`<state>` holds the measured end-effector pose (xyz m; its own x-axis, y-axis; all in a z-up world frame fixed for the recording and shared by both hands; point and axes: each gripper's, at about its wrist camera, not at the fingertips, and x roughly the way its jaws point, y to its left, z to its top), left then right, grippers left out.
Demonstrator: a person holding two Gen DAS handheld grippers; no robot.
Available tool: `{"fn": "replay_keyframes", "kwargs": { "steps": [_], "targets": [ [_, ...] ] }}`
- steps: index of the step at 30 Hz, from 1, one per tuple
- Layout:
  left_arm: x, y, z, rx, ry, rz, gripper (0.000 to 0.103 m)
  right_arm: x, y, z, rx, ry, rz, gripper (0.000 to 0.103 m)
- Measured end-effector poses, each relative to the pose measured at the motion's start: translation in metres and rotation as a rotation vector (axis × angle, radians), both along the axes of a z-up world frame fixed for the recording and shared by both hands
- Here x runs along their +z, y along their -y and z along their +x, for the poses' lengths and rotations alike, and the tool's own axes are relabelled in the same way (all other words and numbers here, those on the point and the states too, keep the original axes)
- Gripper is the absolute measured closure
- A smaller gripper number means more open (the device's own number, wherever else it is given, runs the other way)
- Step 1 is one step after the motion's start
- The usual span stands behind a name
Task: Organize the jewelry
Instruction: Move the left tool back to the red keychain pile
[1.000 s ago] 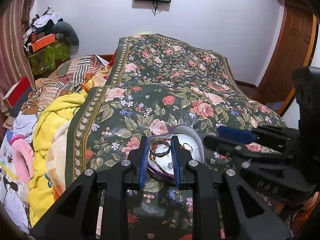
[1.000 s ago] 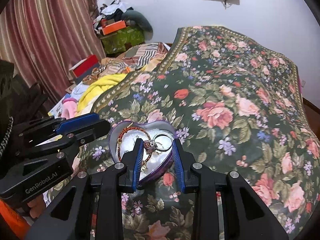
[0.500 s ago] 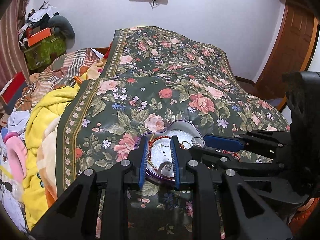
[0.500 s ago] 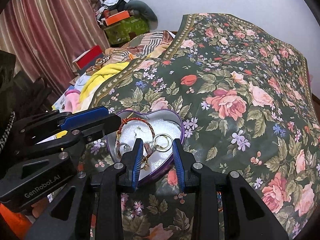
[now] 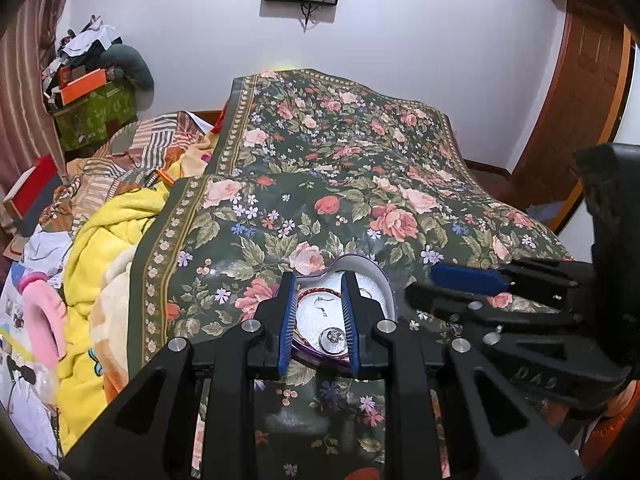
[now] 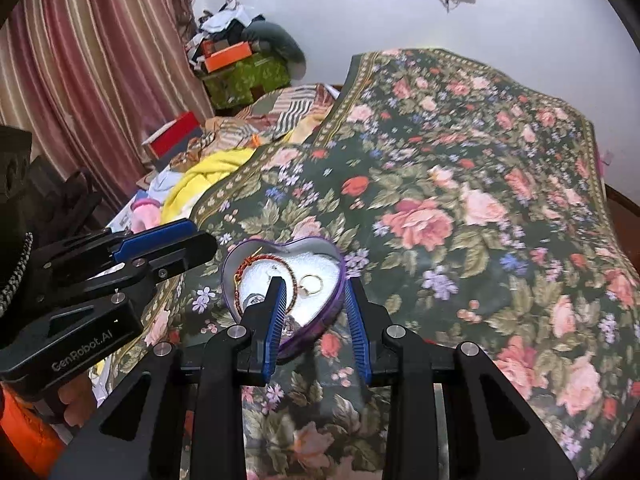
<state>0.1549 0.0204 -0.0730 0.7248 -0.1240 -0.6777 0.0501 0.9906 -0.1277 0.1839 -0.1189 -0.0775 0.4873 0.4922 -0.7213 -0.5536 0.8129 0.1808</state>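
A purple heart-shaped tin with a silvery lining lies on the floral bedspread. In it lie a red and gold bracelet, a gold hoop earring, a small silver earring and a round silver piece. My left gripper is open and empty, just above the tin's near edge; it also shows in the right wrist view. My right gripper is open and empty over the tin's near right side; it also shows in the left wrist view.
The floral bedspread covers the bed. A yellow blanket, striped cloth and clutter lie left. Boxes stand in the far left corner by a curtain. A wooden door is at right.
The ring piece held between my right gripper's fingers half a second ago is gone from them and its jaws stand wider. Both grippers have pulled back slightly from the tin.
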Motion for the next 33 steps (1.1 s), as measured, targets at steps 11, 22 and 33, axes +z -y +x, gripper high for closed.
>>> {"fn": "replay_keyframes", "kwargs": {
  "steps": [11,22,33],
  "targets": [
    [0.01,0.033,-0.018,-0.06,0.004,0.007,0.078,0.017,0.071,-0.018,-0.145,0.058,-0.023,0.075],
    [-0.018,0.097,-0.018,-0.193,-0.088,0.02,0.078,0.002,0.125,-0.031,-0.232,0.015,-0.033,0.075],
    [-0.05,0.124,0.004,-0.235,-0.179,0.039,0.077,-0.016,0.138,-0.032,-0.234,-0.032,-0.012,0.075]
  ]
}}
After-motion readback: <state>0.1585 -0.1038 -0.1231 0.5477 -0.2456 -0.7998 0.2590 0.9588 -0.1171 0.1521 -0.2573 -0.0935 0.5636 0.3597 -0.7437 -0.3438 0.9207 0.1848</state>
